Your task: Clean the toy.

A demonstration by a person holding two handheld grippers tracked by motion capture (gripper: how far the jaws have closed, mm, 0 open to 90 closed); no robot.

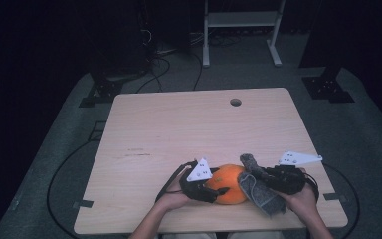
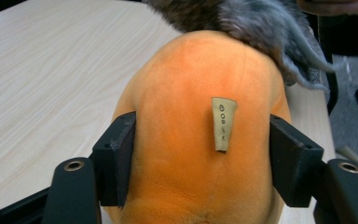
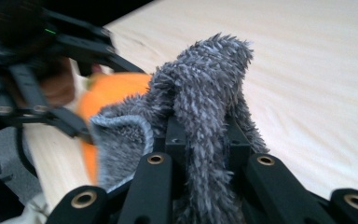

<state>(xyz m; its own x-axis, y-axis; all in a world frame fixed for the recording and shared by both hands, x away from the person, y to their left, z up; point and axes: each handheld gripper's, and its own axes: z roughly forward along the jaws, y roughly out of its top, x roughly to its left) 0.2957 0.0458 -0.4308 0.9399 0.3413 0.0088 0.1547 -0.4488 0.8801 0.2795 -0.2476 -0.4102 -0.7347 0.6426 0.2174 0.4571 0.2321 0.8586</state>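
Orange plush toy (image 2: pixel 196 154) lies near the desk's (image 1: pixel 179 124) front edge, right of centre, its long axis running away from the left gripper (image 1: pixel 203 185), whose jaws squeeze its sides. The right gripper (image 3: pixel 205 140), clenched on a grey fuzzy cloth (image 3: pixel 205 93), holds it just beside the toy's far end, cloth touching it. Nothing else stands between them.
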